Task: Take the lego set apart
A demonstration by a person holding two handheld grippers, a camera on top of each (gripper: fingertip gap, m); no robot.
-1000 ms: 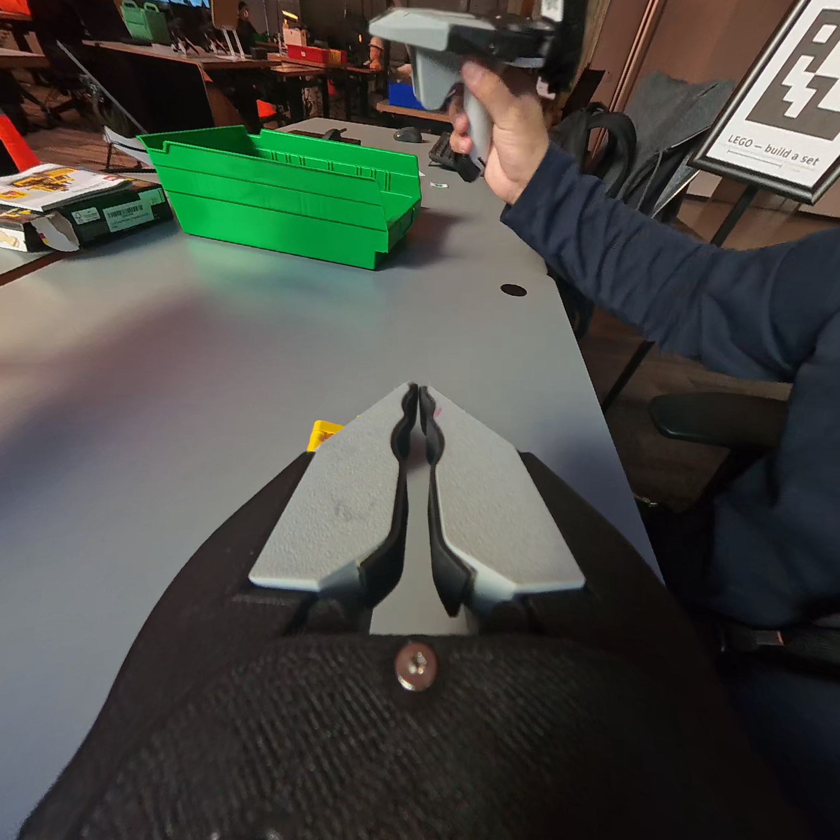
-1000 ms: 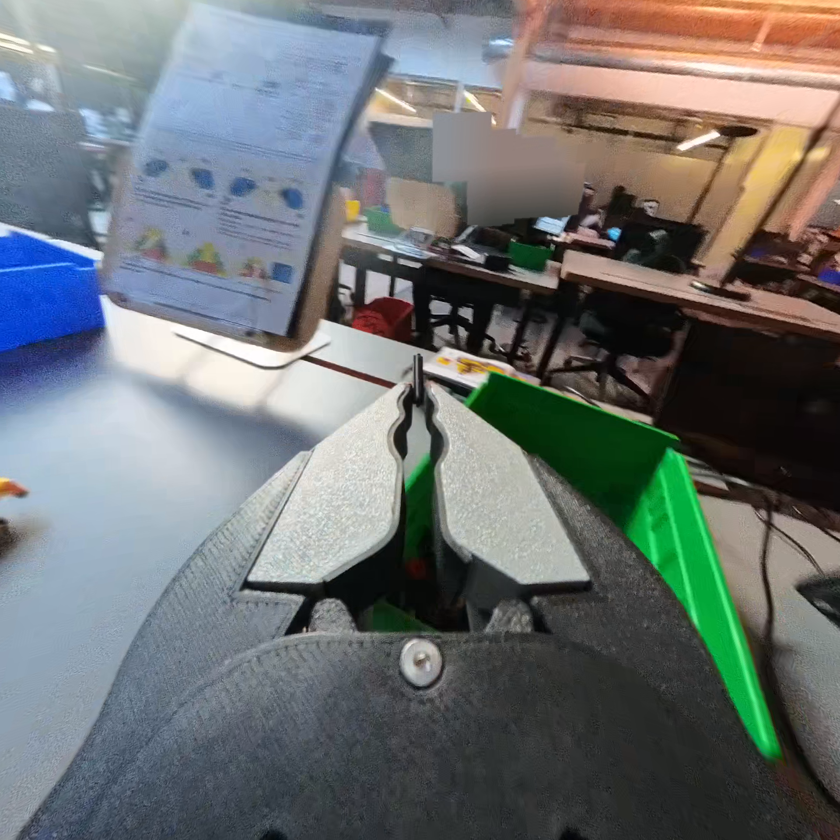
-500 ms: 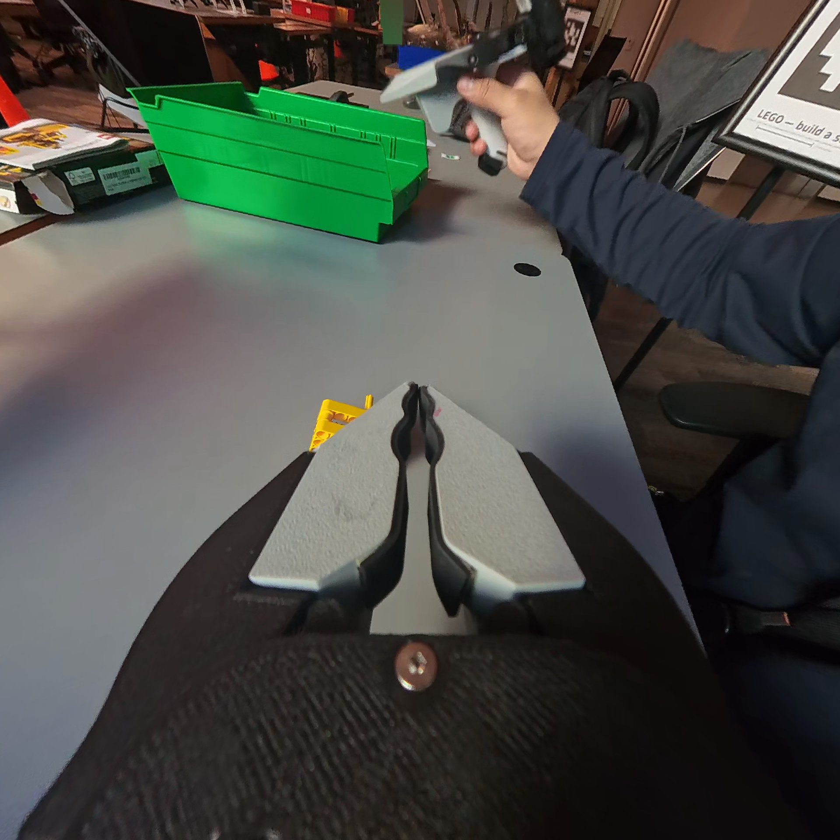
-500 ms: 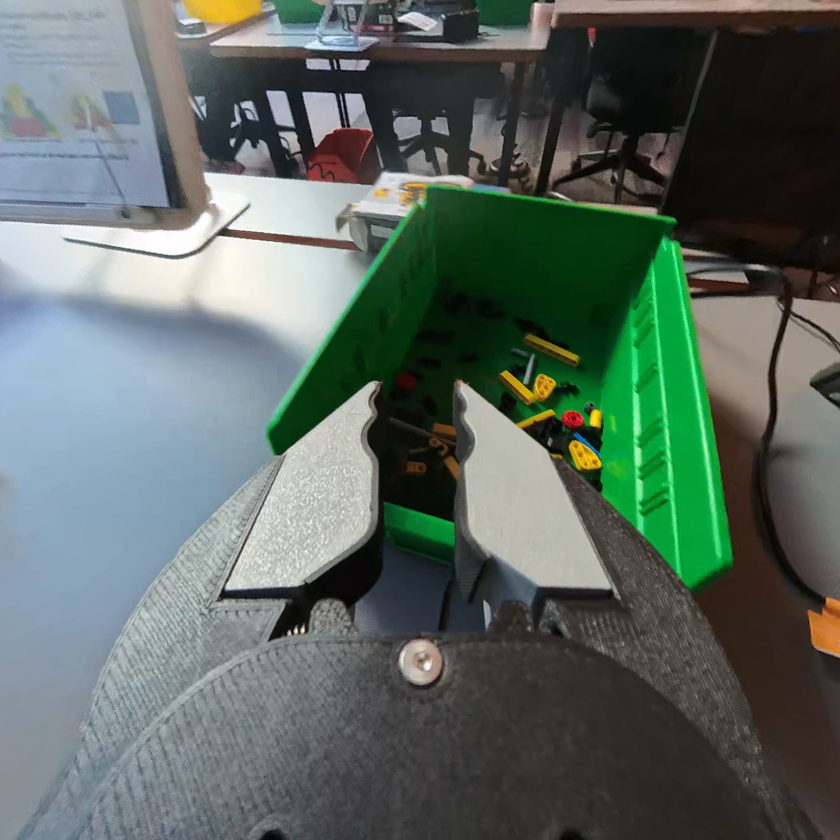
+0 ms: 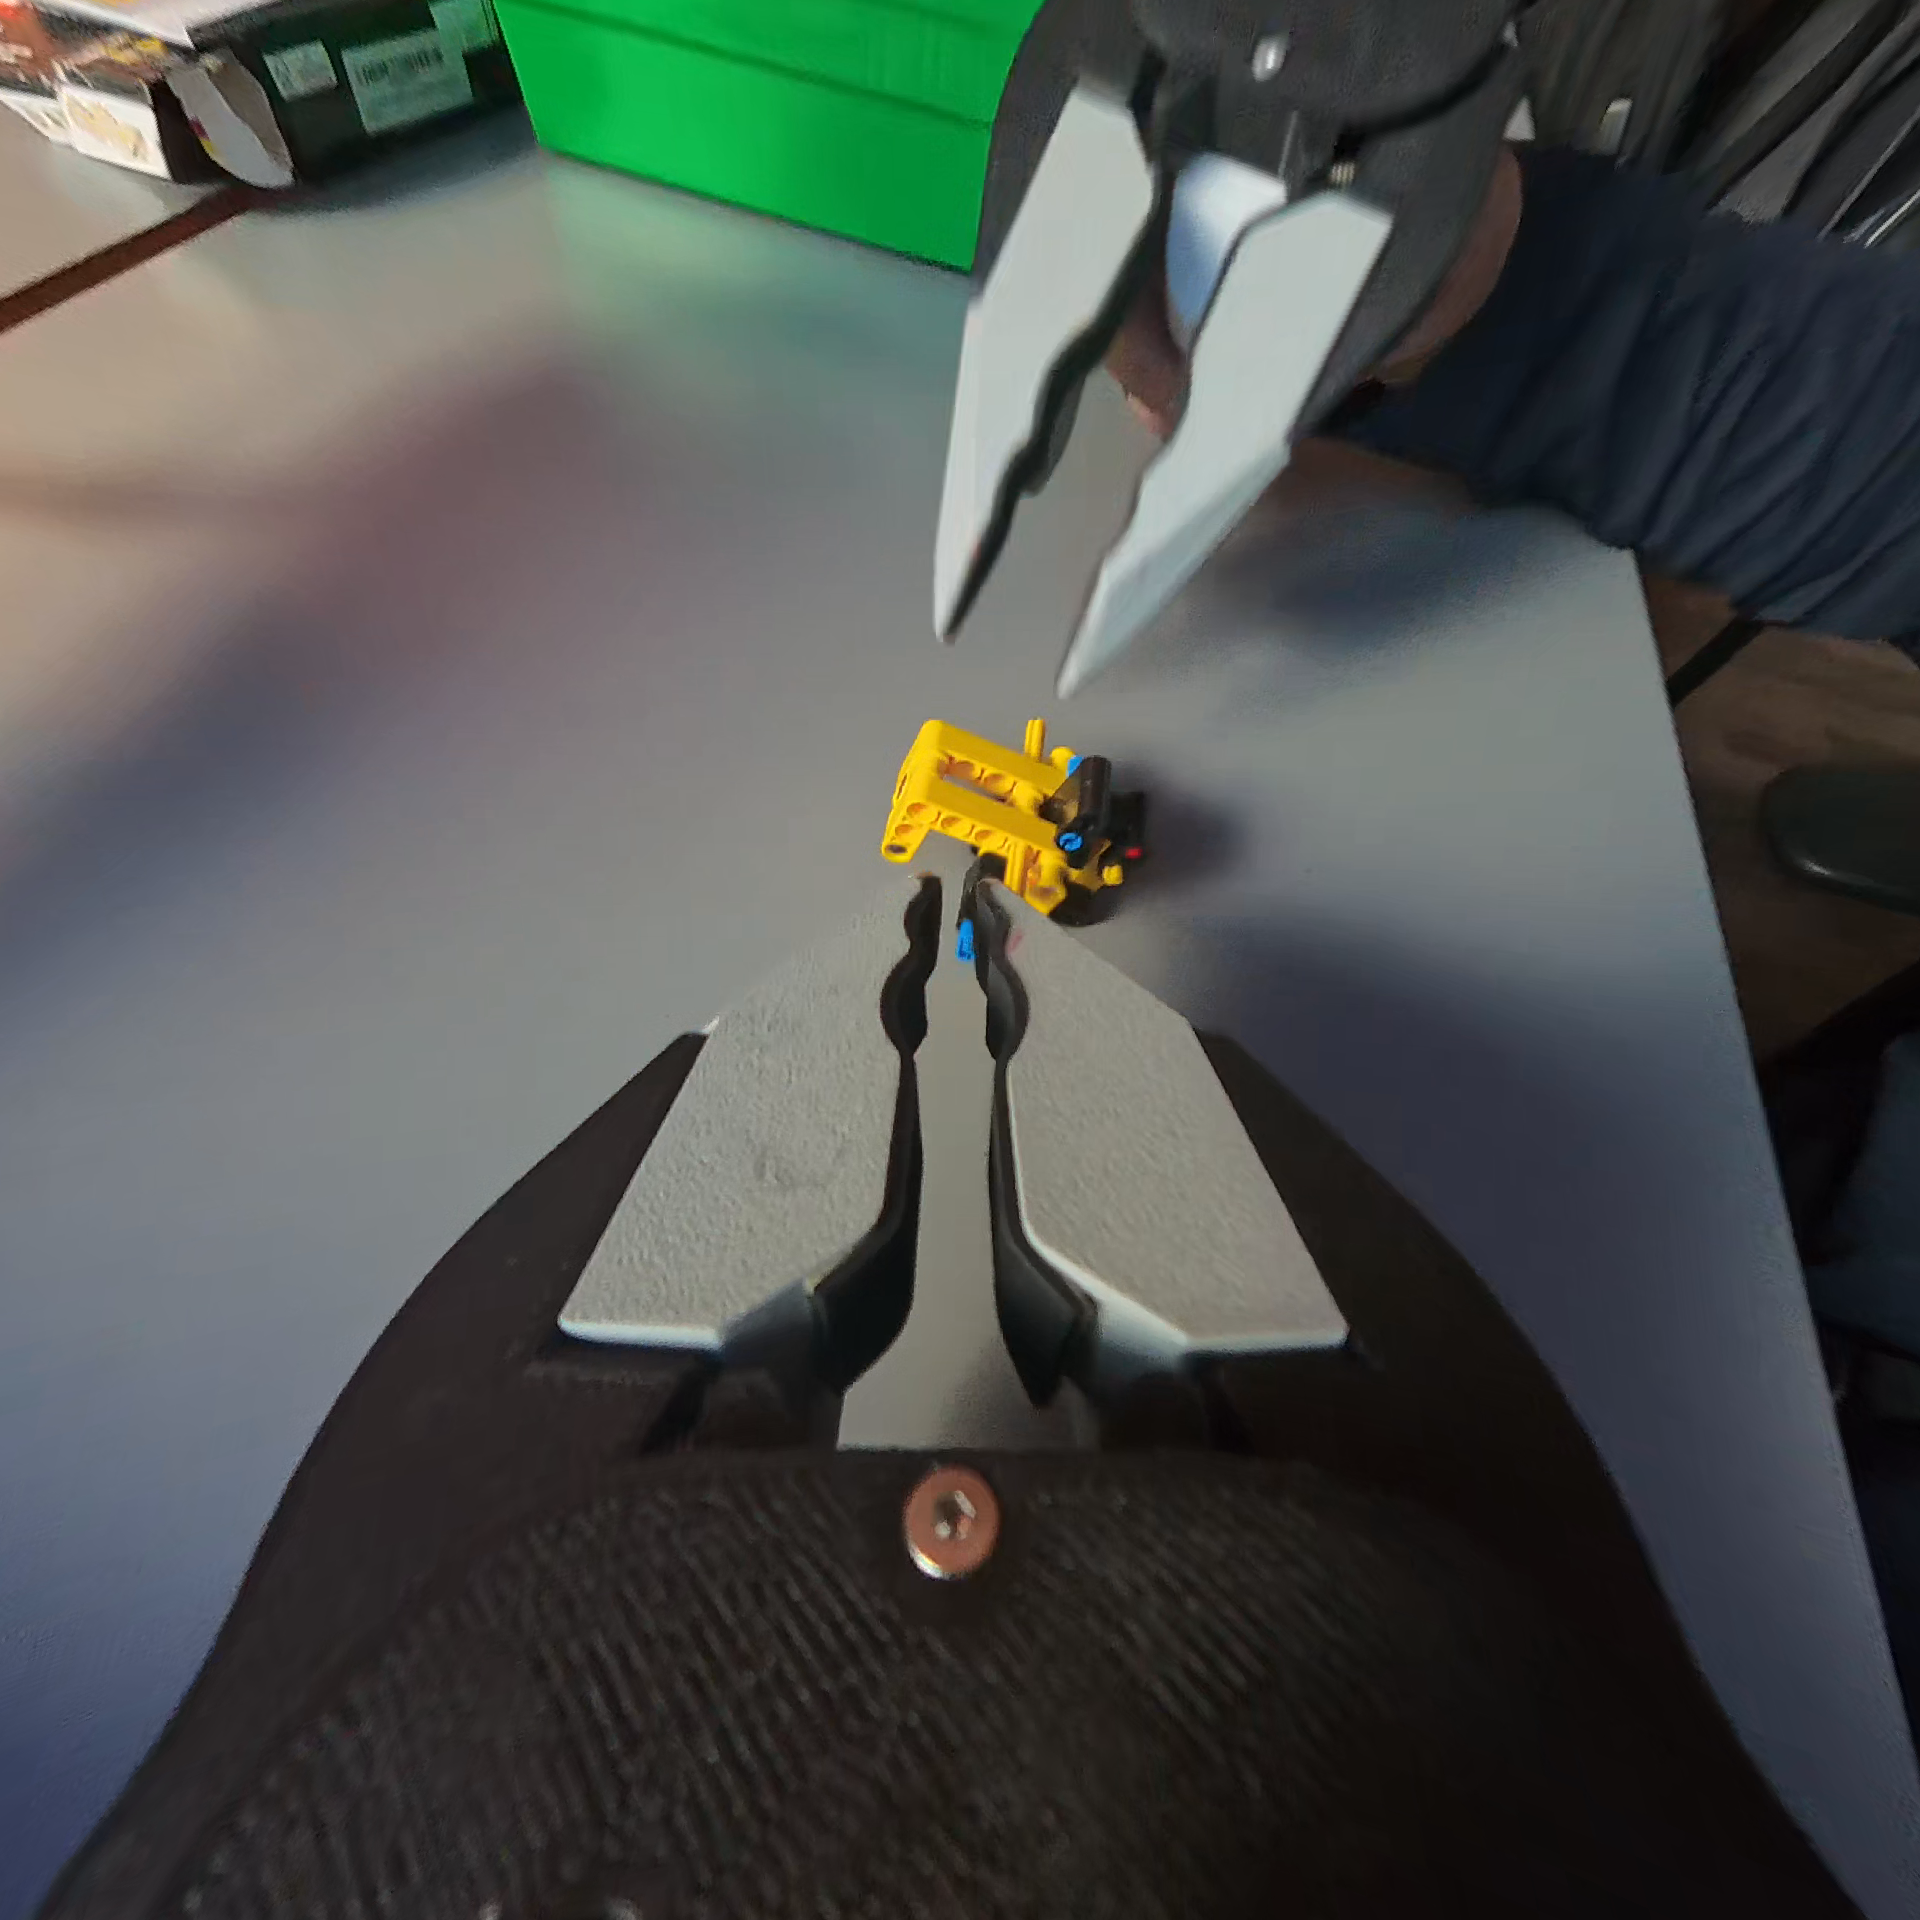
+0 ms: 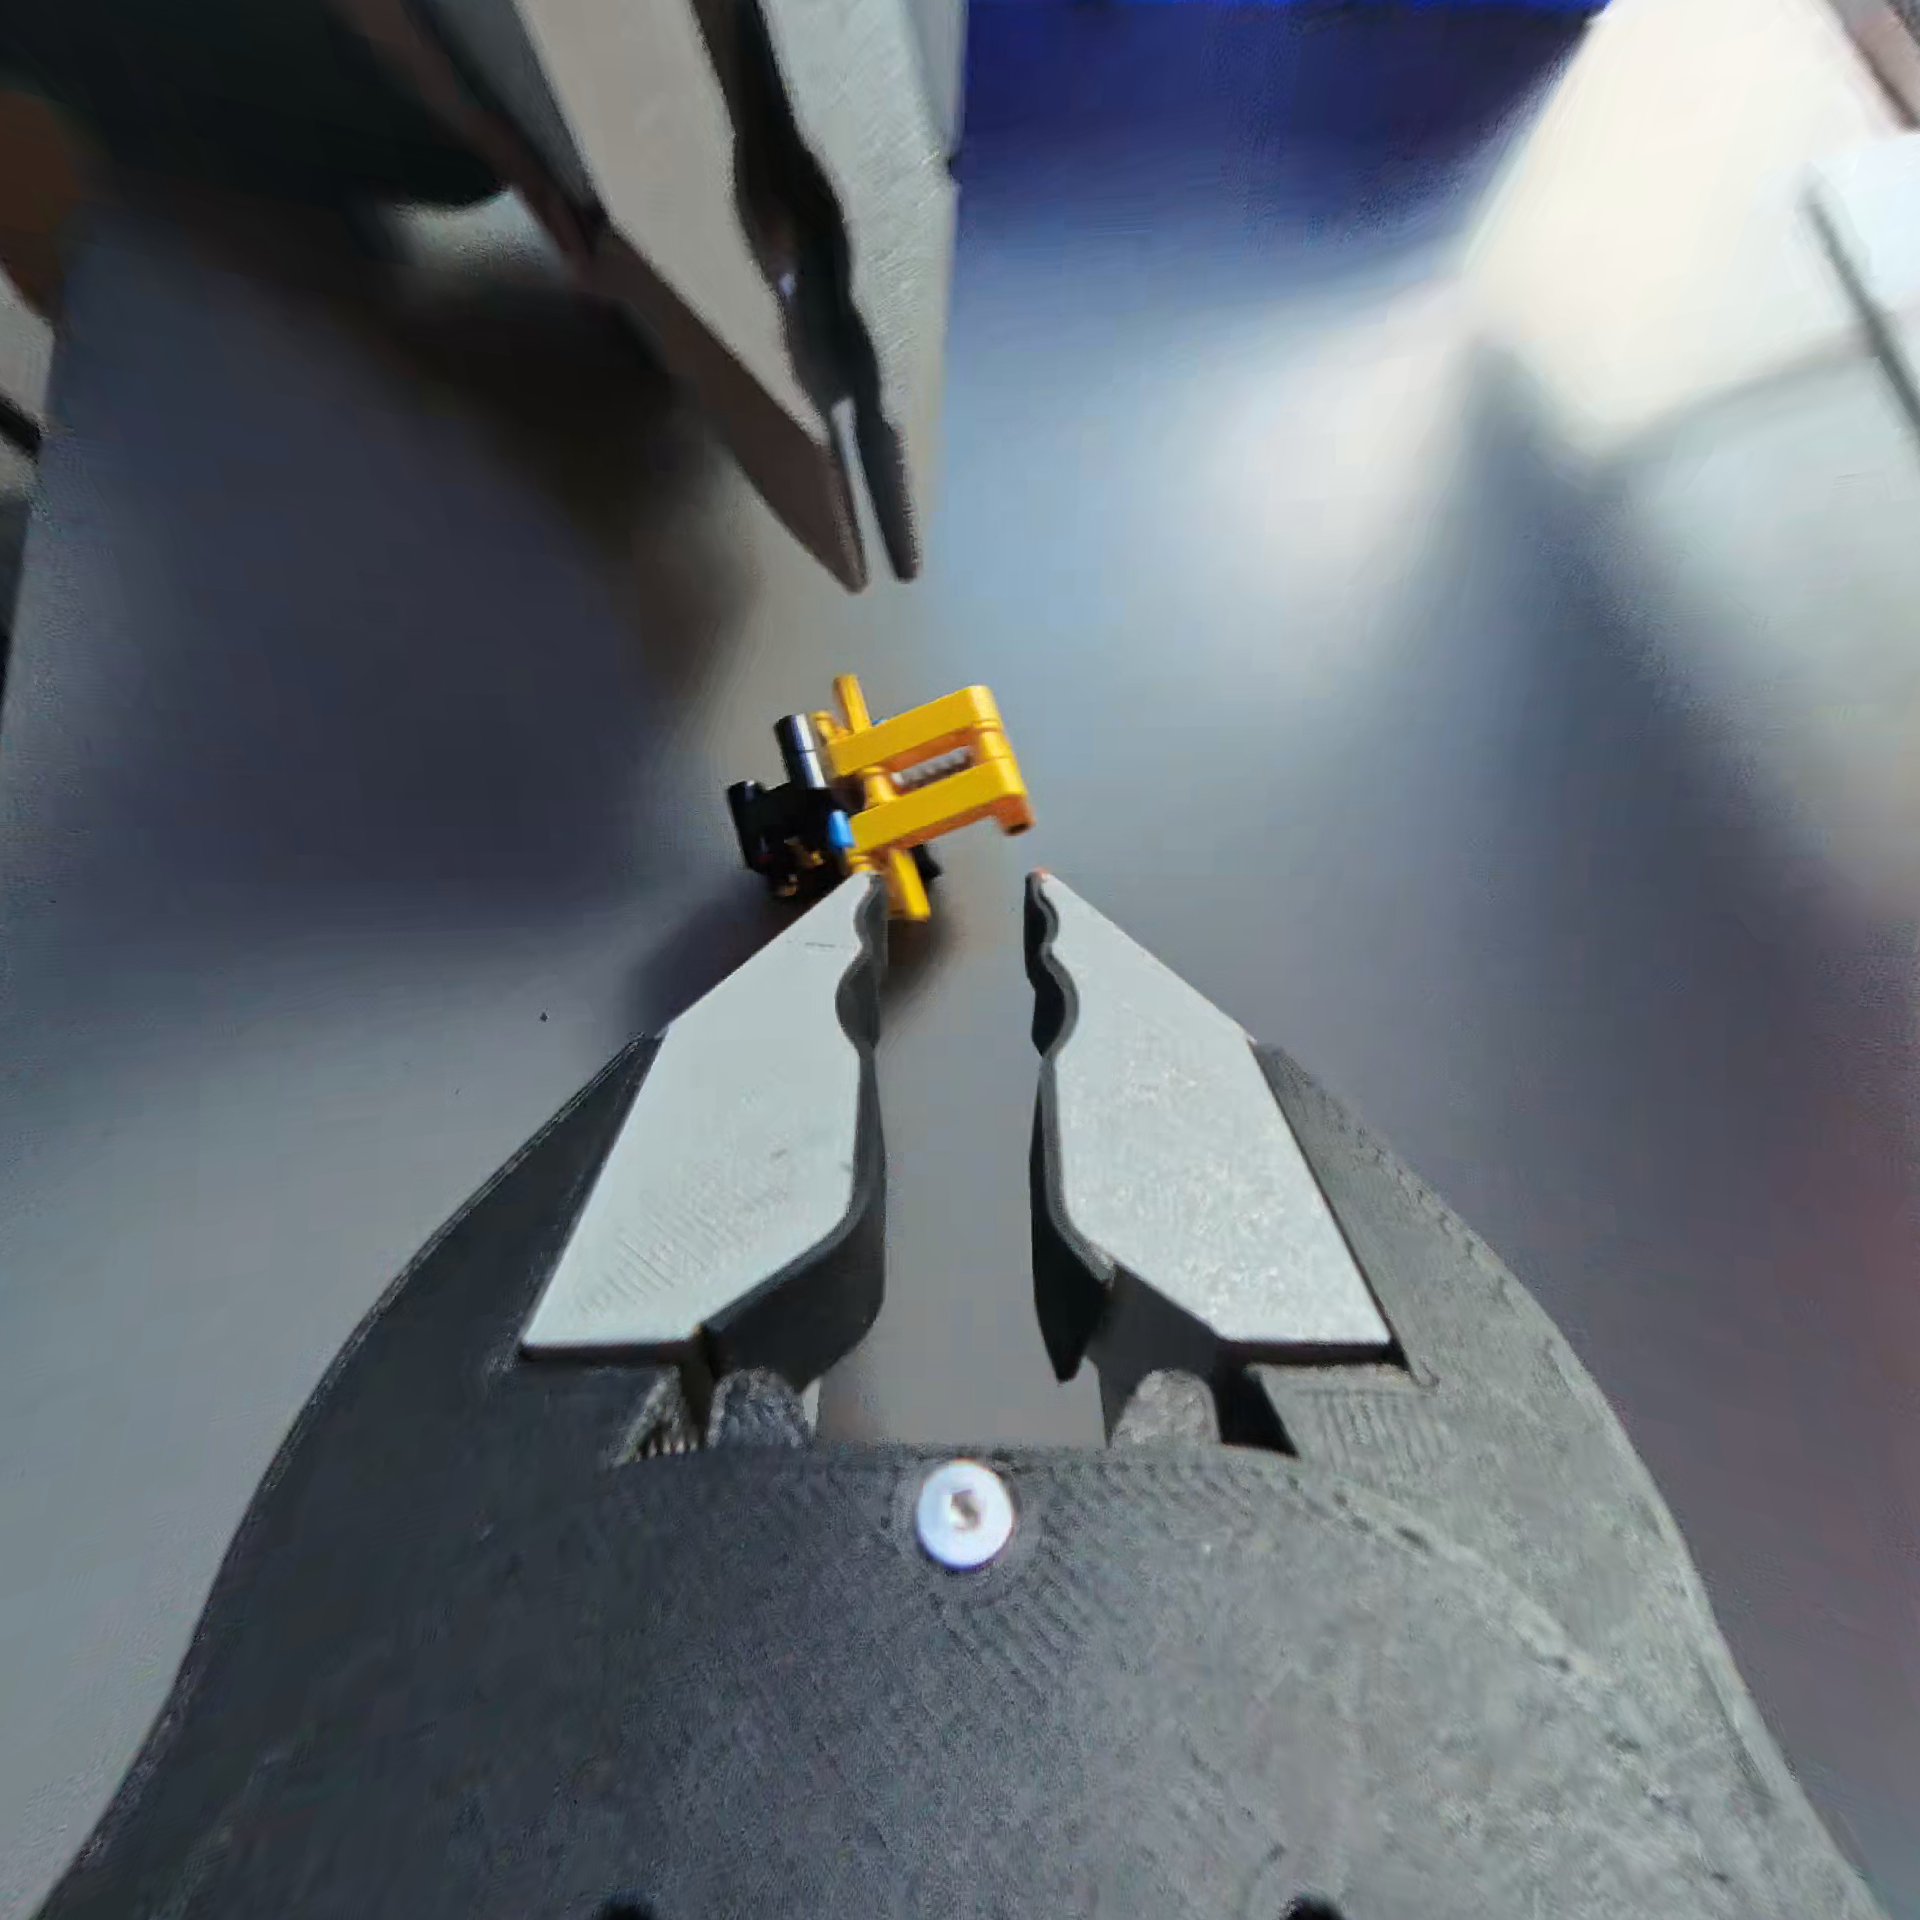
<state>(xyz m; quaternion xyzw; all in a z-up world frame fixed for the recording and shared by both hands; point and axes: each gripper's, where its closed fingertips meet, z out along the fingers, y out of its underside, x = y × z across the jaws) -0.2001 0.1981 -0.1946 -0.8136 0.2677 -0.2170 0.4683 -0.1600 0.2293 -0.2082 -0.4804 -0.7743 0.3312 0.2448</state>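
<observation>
The little yellow lego set (image 5: 1013,821) lies flat just past both grippers — left gripper (image 5: 948,894) nearly closed and closest, right gripper (image 6: 956,894) spread wide, both empty.

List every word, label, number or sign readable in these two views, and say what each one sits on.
White stickers on the dark cardboard box: printed lines, too small and blurred to read.
Printed top of that box: colourful print, too blurred to read.
Lego model, green bin: no writing visible.
Right wrist view: no text at all.
</observation>
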